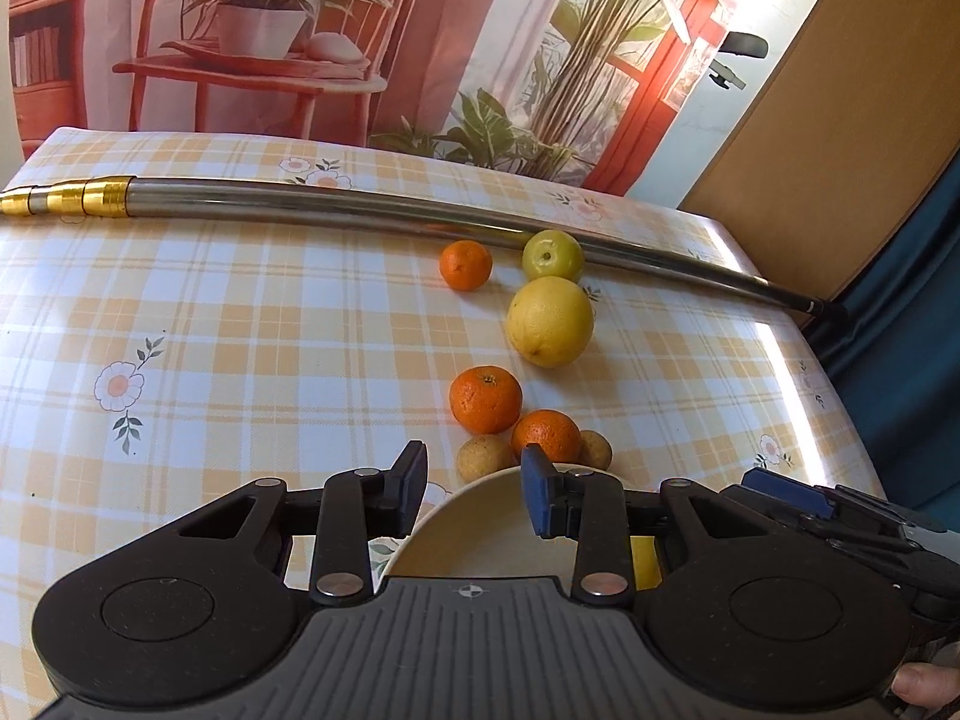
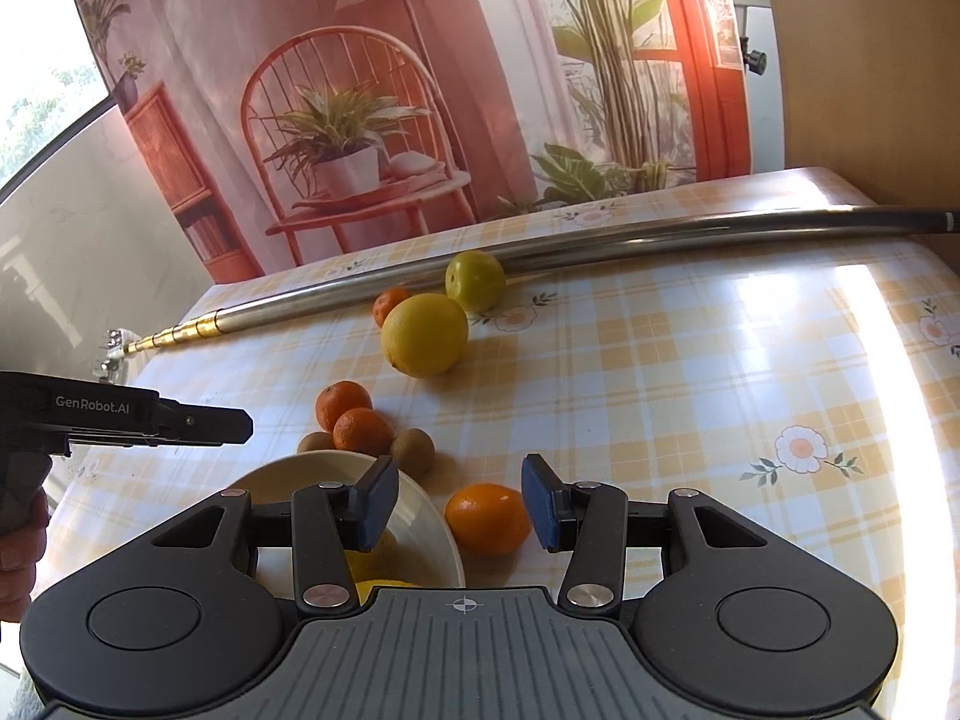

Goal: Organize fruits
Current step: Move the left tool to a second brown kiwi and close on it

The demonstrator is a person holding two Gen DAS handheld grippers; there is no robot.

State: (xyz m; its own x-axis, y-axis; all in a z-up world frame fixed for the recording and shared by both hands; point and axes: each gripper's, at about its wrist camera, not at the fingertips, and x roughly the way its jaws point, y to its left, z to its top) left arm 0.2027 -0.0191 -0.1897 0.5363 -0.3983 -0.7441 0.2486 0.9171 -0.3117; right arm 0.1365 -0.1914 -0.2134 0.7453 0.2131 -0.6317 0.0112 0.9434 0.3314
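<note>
A cream bowl (image 2: 312, 471) sits at the near edge of the checked table, with a yellow fruit (image 2: 384, 587) partly hidden inside it. My right gripper (image 2: 459, 504) is open, with an orange (image 2: 487, 519) lying on the cloth between its fingers, just right of the bowl. My left gripper (image 1: 475, 485) hangs open and empty over the bowl (image 1: 474, 534). Beyond the bowl lie two mandarins (image 1: 486, 399) (image 1: 546, 435) and two small brown fruits (image 1: 483, 459). Farther off are a large yellow citrus (image 1: 549, 321), a green apple (image 1: 552, 255) and another mandarin (image 1: 465, 264).
A long metal pole (image 1: 360, 204) with gold rings lies across the back of the table, touching the green apple. A printed backdrop stands behind it. The table edge falls off on the right toward a wooden panel (image 1: 840, 150). A hand holds each gripper.
</note>
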